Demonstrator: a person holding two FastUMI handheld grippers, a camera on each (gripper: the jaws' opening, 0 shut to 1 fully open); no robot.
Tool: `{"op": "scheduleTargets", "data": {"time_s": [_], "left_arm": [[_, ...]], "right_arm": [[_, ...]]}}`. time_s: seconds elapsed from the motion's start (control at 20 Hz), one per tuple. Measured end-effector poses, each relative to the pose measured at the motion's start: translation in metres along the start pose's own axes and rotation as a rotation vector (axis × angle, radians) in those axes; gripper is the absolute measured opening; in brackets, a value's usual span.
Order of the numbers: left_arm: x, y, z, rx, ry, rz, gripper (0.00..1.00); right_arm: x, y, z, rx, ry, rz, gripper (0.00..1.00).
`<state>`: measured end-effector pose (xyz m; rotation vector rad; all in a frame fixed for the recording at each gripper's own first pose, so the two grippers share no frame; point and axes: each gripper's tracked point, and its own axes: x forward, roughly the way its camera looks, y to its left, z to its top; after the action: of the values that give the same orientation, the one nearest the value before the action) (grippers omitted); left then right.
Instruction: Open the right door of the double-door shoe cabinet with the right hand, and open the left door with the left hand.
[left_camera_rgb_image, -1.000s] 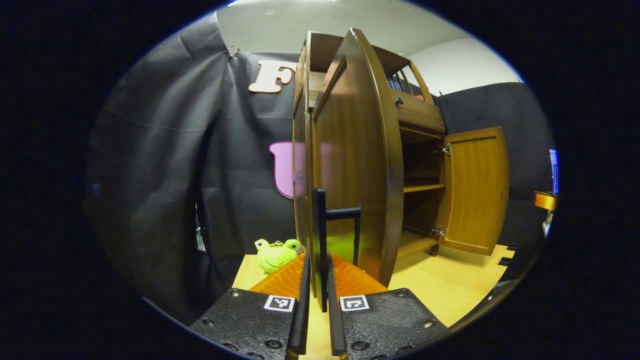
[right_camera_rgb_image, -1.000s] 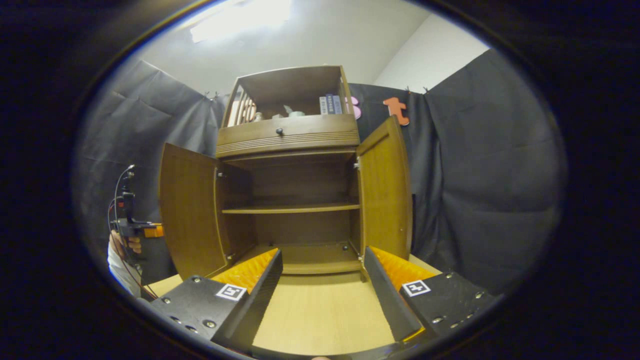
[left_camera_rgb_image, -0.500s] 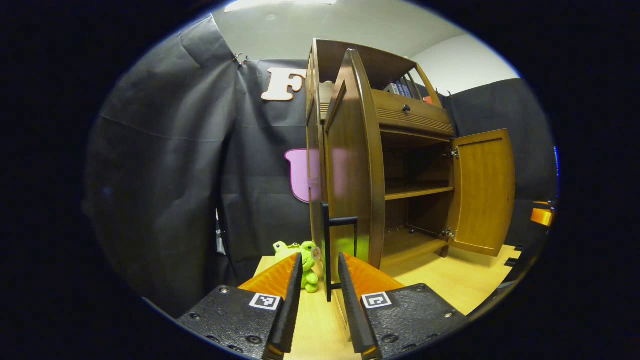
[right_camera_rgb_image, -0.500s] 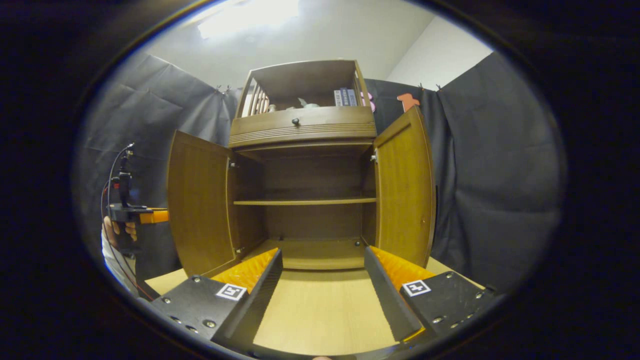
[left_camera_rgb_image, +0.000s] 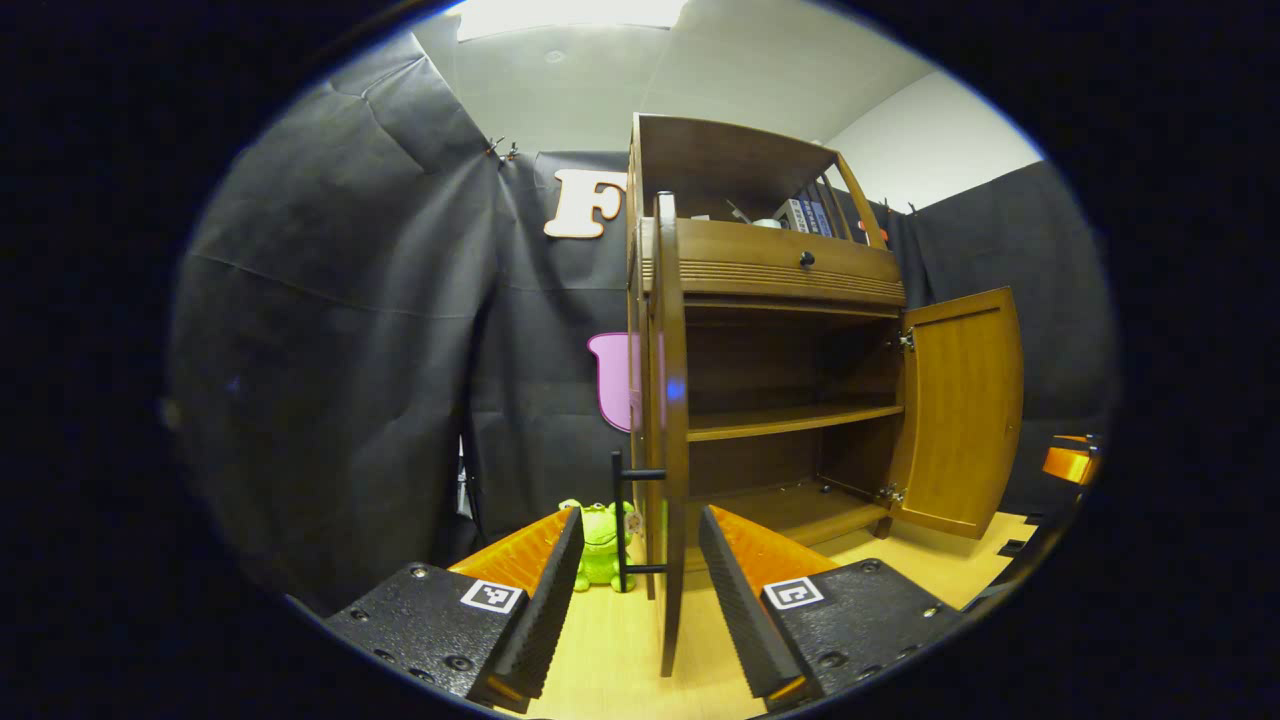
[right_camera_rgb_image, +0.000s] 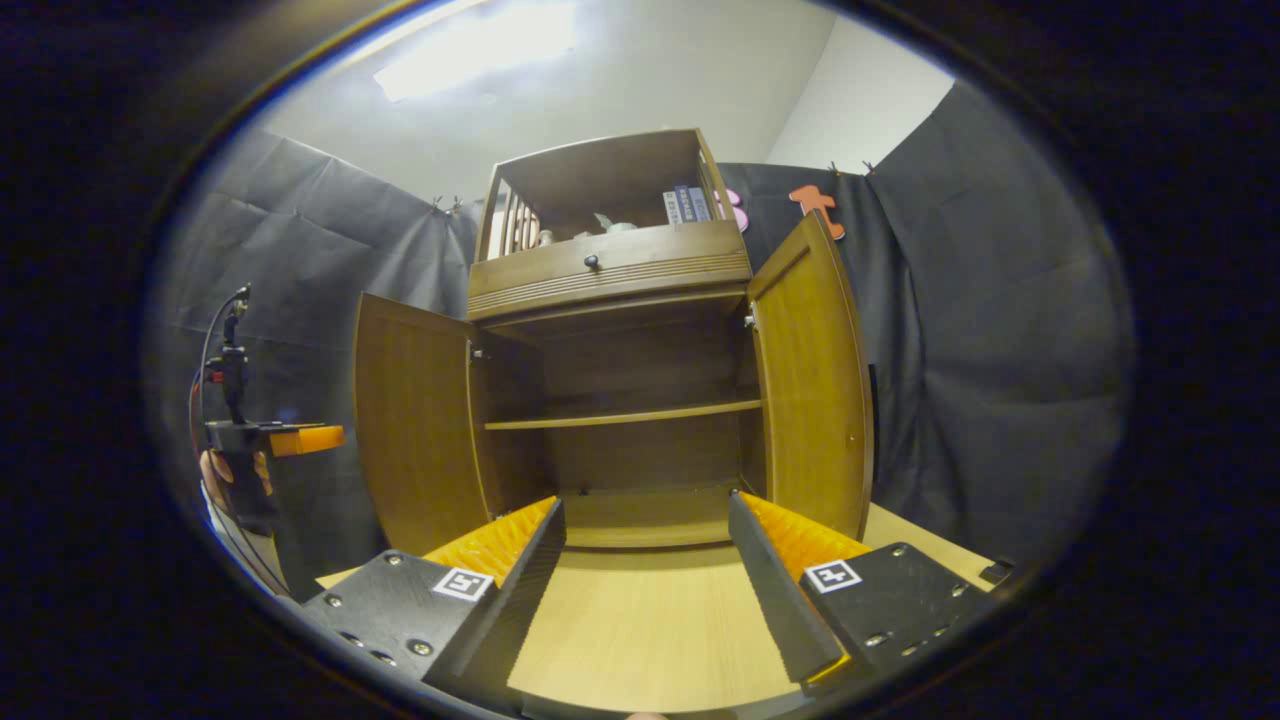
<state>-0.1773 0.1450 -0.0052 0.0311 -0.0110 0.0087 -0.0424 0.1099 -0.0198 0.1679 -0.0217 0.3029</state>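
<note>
The brown double-door shoe cabinet (right_camera_rgb_image: 610, 270) stands on a pale wood floor with both doors swung out. In the left gripper view the left door (left_camera_rgb_image: 668, 400) is edge-on right in front, its black bar handle (left_camera_rgb_image: 622, 520) on the side facing left. My left gripper (left_camera_rgb_image: 640, 518) is open, its fingers apart on either side of the door edge and not touching it. The right door (left_camera_rgb_image: 960, 410) hangs wide open. In the right gripper view my right gripper (right_camera_rgb_image: 646, 502) is open and empty, facing the bare shelves, with the left door (right_camera_rgb_image: 415, 430) and right door (right_camera_rgb_image: 815, 380) flanking them.
A green frog plush (left_camera_rgb_image: 600, 540) sits on the floor beside the cabinet's left side. A hand (right_camera_rgb_image: 215, 470) holds the left gripper (right_camera_rgb_image: 300, 438) at the far left of the right gripper view. Books (right_camera_rgb_image: 685, 205) stand on the cabinet's top shelf, above a drawer.
My left gripper has opened off the door handle and drawn back. The left door now stands edge-on to it, swung further out. The right gripper stays open, its view barely shifted.
</note>
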Motion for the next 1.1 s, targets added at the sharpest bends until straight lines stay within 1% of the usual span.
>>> {"op": "scheduleTargets", "data": {"time_s": [0.1, 0.2, 0.35, 0.45, 0.55, 0.65, 0.7, 0.8, 0.95, 1.0, 1.1], "left_arm": [[-0.001, -0.015, 0.0, -0.001, 0.016, -0.018, 0.79], [0.0, -0.03, 0.0, -0.009, 0.028, -0.031, 0.87], [0.003, -0.052, -0.001, -0.028, 0.038, -0.042, 0.9], [0.007, -0.061, 0.002, -0.028, 0.028, -0.029, 0.89], [0.014, -0.074, 0.007, -0.016, 0.014, -0.022, 0.91], [0.022, -0.094, 0.012, -0.016, 0.002, -0.035, 0.92], [0.028, -0.102, 0.014, -0.009, -0.001, -0.032, 0.96], [0.039, -0.12, 0.018, 0.009, -0.011, -0.04, 0.97], [0.056, -0.153, 0.019, -0.02, -0.02, -0.073, 0.97], [0.062, -0.161, 0.02, -0.028, -0.026, -0.073, 0.98], [0.078, -0.176, 0.024, -0.032, -0.041, -0.073, 0.98]], "right_arm": [[0.001, -0.001, 0.002, -0.007, -0.011, 0.003, 0.98], [0.005, -0.001, 0.004, -0.016, -0.018, 0.007, 0.98], [0.02, -0.005, 0.01, -0.018, -0.025, 0.0, 0.98], [0.028, -0.011, 0.014, -0.018, -0.025, -0.012, 0.98], [0.031, -0.016, 0.018, -0.014, -0.022, -0.027, 0.98], [0.033, -0.024, 0.024, -0.011, -0.036, -0.062, 0.98], [0.034, -0.025, 0.026, -0.025, -0.038, -0.069, 0.97], [0.039, -0.027, 0.028, -0.045, -0.039, -0.079, 0.97], [0.049, -0.029, 0.03, -0.046, -0.036, -0.08, 0.97], [0.052, -0.03, 0.03, -0.05, -0.033, -0.077, 0.93], [0.057, -0.034, 0.035, -0.054, -0.041, -0.08, 0.97]]}}
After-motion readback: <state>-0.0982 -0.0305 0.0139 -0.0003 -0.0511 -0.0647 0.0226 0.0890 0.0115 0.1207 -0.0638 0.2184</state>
